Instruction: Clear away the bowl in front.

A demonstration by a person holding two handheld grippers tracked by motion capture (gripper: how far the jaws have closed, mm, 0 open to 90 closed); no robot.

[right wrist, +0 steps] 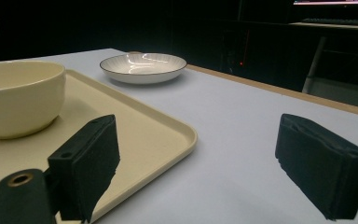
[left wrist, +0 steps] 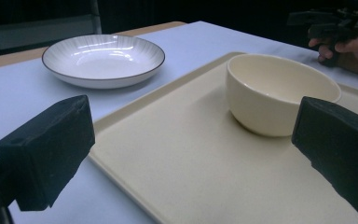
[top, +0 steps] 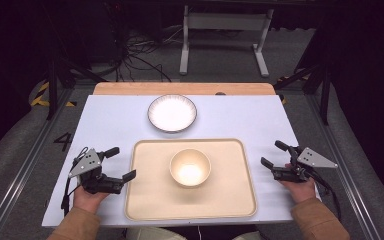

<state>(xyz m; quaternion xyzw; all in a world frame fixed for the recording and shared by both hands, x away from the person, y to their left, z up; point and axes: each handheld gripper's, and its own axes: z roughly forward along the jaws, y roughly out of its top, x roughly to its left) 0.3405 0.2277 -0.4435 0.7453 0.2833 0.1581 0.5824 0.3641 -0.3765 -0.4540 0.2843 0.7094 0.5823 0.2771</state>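
Cream bowl (top: 190,167) in the centre of the frame on the beige tray (top: 145,200), left gripper (top: 120,163) at lower left, jaws spread and empty, right gripper (top: 274,154) at lower right, also spread, white plate (top: 172,113) above the tray.

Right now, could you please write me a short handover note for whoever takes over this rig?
Left hand-held gripper: jaws open, empty, straddling the left edge of the tray.
Right hand-held gripper: jaws open, empty, right of the tray.
Things: cream bowl upright in the middle of the tray; white plate on the table beyond the tray.
Done: bowl sits on the tray.
Left: likely the plate, which is off the tray and untouched; nothing is gripped.
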